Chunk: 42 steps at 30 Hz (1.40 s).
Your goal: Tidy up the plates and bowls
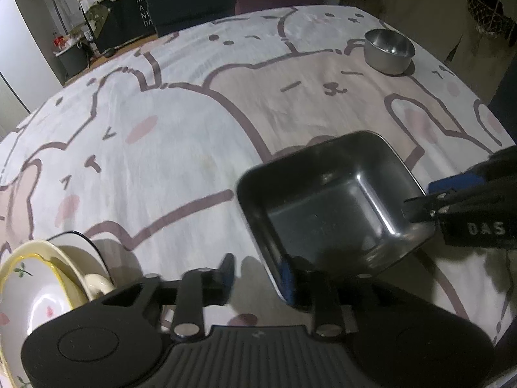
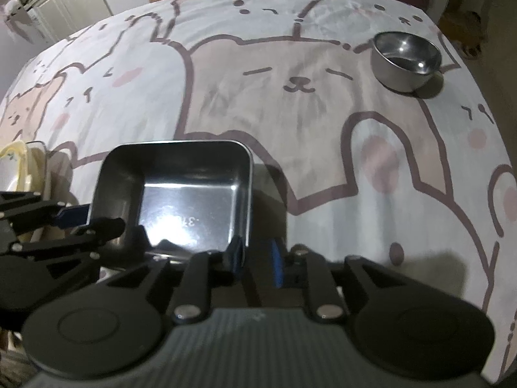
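The left wrist view shows the left gripper (image 1: 258, 274) with its jaws parted, one blue-padded finger at the near rim of a square metal tray (image 1: 326, 207) and the other finger standing free over the cloth to the left, so the rim is not pinched. The right gripper (image 1: 420, 207) is seen at the tray's right edge, its black finger reaching over the rim; whether that finger touches the metal cannot be told from this view. In the right wrist view the right gripper's jaws are parted as well, the tray's near right wall lying between the two blue pads, which do not appear to press on it. The tray is set flat on a tablecloth (image 1: 181, 129) printed with cartoon bears and rabbits, near the front edge of the table. Just left of the left gripper a stack of ceramic dishes (image 1: 48, 278) is seen, a flower-patterned bowl with a yellow rim uppermost. Well apart, toward the far right corner of the cloth, a round stainless steel bowl (image 2: 405, 59) stands upright by itself.
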Each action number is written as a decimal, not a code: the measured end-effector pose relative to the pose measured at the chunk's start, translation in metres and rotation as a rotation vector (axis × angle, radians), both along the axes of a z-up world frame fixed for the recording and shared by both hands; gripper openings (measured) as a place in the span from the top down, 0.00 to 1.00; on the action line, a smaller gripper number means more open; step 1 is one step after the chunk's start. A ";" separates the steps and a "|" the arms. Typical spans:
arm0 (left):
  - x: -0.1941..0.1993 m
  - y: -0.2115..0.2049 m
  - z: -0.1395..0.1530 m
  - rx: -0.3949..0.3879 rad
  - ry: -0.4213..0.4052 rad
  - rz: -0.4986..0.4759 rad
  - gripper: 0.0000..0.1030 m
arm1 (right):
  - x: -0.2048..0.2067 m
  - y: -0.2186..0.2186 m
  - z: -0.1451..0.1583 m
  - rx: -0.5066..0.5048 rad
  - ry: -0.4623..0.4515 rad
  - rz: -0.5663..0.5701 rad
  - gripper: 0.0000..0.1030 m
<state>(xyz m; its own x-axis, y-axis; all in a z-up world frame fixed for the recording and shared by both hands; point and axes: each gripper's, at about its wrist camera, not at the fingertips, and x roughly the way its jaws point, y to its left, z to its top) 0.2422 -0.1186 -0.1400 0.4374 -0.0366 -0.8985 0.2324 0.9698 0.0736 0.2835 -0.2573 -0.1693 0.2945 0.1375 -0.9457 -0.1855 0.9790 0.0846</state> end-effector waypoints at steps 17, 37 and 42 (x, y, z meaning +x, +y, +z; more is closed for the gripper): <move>0.037 0.000 0.074 -0.257 -0.277 0.202 0.02 | -0.003 -0.063 0.084 0.179 -0.433 -0.084 0.00; 0.158 -0.127 0.036 -0.357 -0.278 0.180 0.00 | 0.103 -0.190 0.027 0.120 -0.536 -0.379 0.00; 0.189 -0.152 0.013 -0.328 -0.234 0.182 0.00 | 0.133 -0.205 0.014 0.111 -0.534 -0.453 0.00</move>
